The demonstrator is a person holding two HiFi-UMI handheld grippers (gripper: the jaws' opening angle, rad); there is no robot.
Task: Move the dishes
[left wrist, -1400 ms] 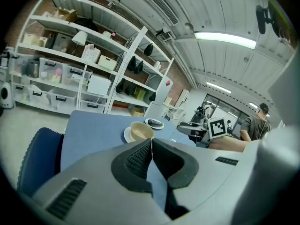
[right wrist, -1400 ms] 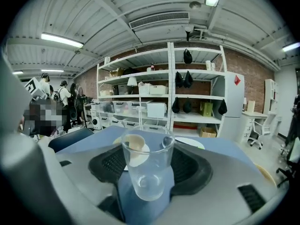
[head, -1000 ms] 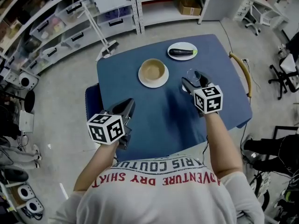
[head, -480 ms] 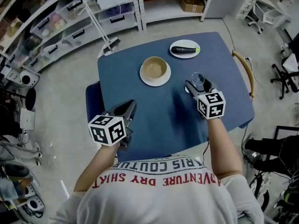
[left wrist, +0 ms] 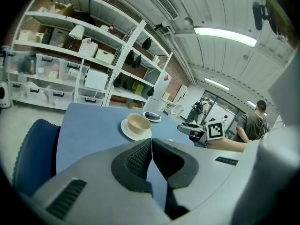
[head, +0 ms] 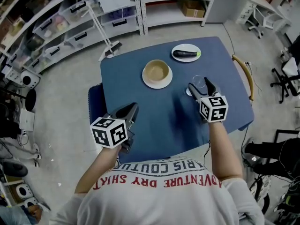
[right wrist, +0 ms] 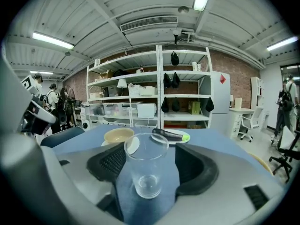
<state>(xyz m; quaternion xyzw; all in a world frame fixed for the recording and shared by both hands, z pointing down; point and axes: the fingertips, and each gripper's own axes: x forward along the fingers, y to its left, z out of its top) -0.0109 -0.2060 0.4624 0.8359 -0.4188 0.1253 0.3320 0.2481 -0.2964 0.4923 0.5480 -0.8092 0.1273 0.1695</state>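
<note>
Shelving racks [head: 70, 27] loaded with bins line the far side of the room, and in front of them stands one blue surface [head: 140, 107] with one blue chair [head: 93, 102] pushed against its left edge. Two hand-held grippers reach over the near half. The left hand-held gripper [head: 132, 108] hangs over the near left corner with its jaws pressed together and nothing between them. The right hand-held gripper [head: 200, 86] sits toward the right side; its jaws have just been opening and stand wide apart. Two white plates lie on the far half: one plate [head: 159, 85] near the middle and a second plate [head: 186, 47] beyond it to the right, the two well apart. A single tan bowl [head: 156, 71] sits on the middle plate, and a single dark eggplant [head: 185, 54] lies across the far one. One clear glass [right wrist: 146, 168] stands upright on the surface between the right jaws, empty, with a visible gap on its right side.
</note>
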